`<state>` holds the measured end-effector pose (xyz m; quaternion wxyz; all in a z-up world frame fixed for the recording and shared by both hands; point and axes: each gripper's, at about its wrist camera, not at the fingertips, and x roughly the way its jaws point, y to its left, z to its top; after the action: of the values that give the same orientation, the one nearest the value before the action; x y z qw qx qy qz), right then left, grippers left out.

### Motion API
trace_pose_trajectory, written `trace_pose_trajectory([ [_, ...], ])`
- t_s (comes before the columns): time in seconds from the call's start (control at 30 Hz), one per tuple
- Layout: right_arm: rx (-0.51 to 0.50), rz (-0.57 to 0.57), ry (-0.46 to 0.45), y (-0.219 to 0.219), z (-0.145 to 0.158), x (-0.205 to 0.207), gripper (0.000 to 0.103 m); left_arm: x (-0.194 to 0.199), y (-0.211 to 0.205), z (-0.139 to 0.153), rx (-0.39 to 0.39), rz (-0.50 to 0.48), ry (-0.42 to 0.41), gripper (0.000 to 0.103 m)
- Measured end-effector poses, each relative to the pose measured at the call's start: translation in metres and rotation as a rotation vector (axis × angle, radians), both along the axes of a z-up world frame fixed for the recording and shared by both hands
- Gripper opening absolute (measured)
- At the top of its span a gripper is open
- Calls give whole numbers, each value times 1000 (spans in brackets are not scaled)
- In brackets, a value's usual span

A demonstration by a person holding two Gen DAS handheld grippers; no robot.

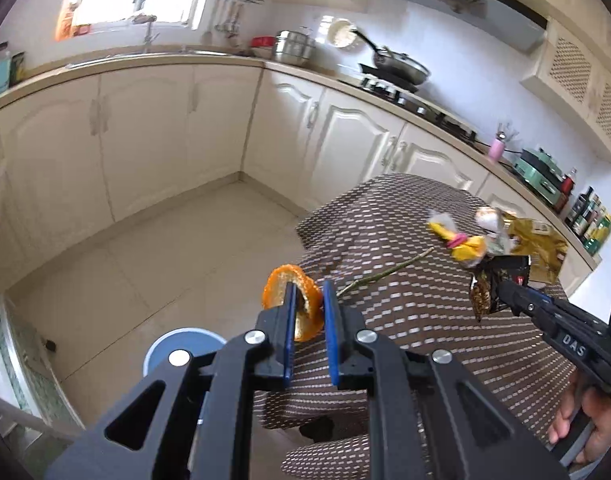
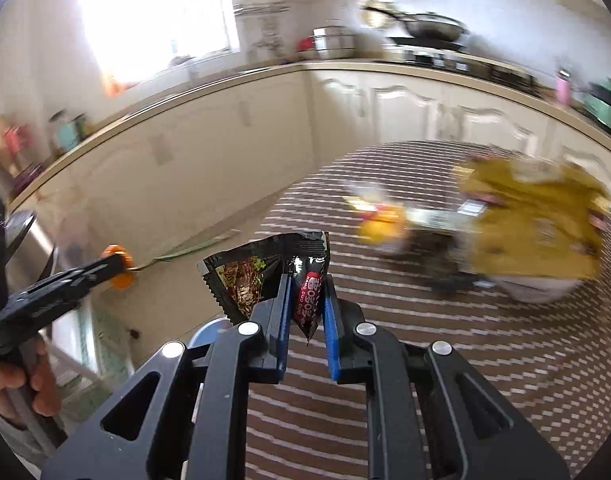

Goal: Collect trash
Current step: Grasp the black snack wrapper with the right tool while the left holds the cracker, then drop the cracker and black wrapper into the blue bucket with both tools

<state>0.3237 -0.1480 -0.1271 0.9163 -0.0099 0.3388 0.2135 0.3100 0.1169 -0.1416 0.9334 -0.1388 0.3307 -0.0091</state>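
My left gripper [image 1: 308,290] is shut on an orange peel [image 1: 295,306] and holds it in the air past the table's left edge, above a blue bin [image 1: 181,346] on the floor. My right gripper [image 2: 307,286] is shut on a black snack wrapper [image 2: 265,272], lifted over the table; it also shows in the left wrist view [image 1: 495,280]. On the brown patterned tablecloth [image 1: 405,304] lie a green stem [image 1: 385,272], a yellow wrapper [image 1: 465,246], a white crumpled piece [image 1: 487,216] and a gold bag [image 1: 539,246].
Cream kitchen cabinets [image 1: 145,128] run along the far walls under a counter with a sink, pots, a stove with a pan [image 1: 401,66] and bottles. Tiled floor [image 1: 177,248] lies to the left of the table.
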Motion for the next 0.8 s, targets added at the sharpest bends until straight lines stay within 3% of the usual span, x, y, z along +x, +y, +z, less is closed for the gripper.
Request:
trace_pose_trajectory([
  [0.27,-33,205,51,109,-32,8,14,-11,66,-37,-24,128,92,12],
  [0.47,-120,267,107,172,-85,27,14,-2,104,-86,-49,197,202,12],
  [0.63,-177,258,145,190,-123,44,14,29,124,-140,-98,220,305,12],
  [0.8,-202,230,178,191,-149,63,14,55,131,-171,-173,191,345,13],
])
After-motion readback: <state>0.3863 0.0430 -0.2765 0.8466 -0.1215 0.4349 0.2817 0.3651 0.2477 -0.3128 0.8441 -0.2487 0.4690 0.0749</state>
